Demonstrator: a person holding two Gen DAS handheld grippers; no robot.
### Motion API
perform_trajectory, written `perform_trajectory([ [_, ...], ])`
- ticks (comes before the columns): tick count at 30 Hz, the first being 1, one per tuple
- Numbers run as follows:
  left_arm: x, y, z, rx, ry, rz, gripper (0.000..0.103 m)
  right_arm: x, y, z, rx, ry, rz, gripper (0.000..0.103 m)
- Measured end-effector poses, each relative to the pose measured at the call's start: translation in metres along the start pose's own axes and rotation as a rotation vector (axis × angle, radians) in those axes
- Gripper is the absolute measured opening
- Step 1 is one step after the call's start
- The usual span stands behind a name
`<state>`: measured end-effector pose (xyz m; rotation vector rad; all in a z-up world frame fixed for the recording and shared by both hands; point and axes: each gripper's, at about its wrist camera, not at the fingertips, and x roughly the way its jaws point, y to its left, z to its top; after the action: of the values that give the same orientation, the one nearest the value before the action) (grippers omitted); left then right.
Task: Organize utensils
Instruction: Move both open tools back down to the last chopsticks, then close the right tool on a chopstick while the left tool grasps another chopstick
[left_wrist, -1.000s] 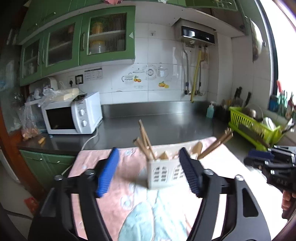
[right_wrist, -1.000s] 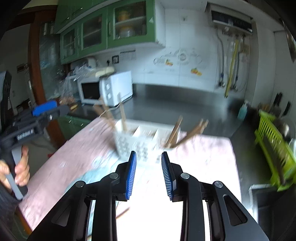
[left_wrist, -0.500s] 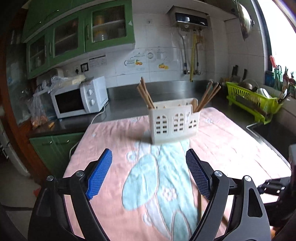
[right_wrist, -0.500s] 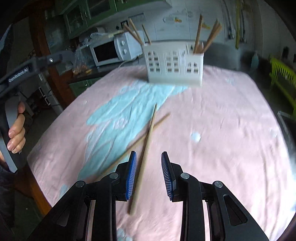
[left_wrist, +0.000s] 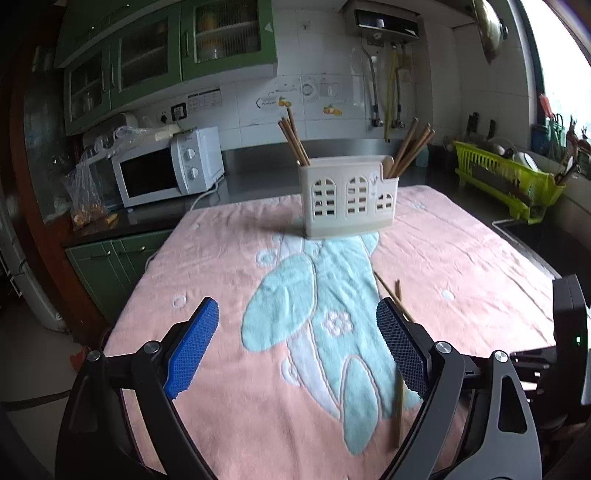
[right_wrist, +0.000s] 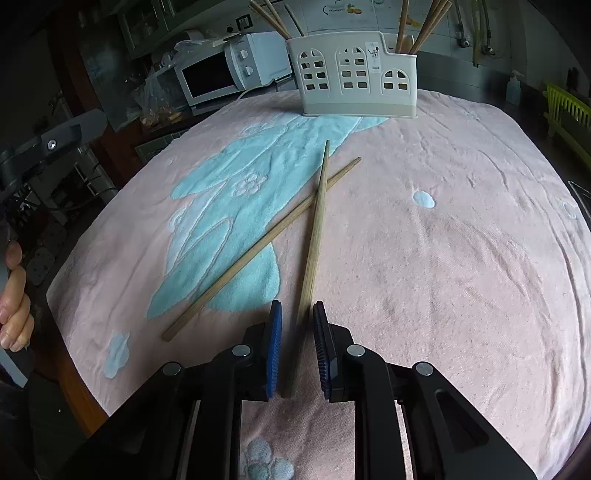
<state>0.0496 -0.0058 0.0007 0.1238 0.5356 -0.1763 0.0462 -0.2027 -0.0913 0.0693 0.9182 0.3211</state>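
Right gripper (right_wrist: 297, 345): blue pads low over the pink-and-teal towel (right_wrist: 443, 258), jaws closing, narrow gap left. Between them lies the near end of one wooden chopstick (right_wrist: 314, 236); whether the pads press on it cannot be told.

That chopstick: flat on the towel, running straight ahead of the right gripper toward the holder.

Second chopstick (right_wrist: 258, 251): flat on the towel, just left of the right gripper, slanting away to the right and crossing the first about midway.

Left gripper (left_wrist: 295, 343): jaws wide and opening, nothing between the pads, held above the towel's teal pattern. The two loose chopsticks lie just right of its right finger (left_wrist: 400, 354).

Utensil holder (right_wrist: 354, 81): white, window cut-outs, upright at the towel's far side, ahead of both grippers. Chopsticks stand in its left and right end compartments.

Beyond, left: white microwave (left_wrist: 166, 170) on the tabletop. Beyond, right: green dish rack (left_wrist: 506, 177).
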Motion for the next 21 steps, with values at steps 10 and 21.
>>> perform_trajectory([
  [10, 0.019, -0.027, -0.054, 0.055, 0.153, -0.123, 0.087, -0.004, 0.0, -0.005, -0.018, -0.034, -0.055, 0.007],
  [21, 0.043, -0.054, -0.074, 0.064, 0.233, -0.191, 0.063, -0.021, -0.03, -0.005, 0.065, -0.087, -0.1, 0.007],
])
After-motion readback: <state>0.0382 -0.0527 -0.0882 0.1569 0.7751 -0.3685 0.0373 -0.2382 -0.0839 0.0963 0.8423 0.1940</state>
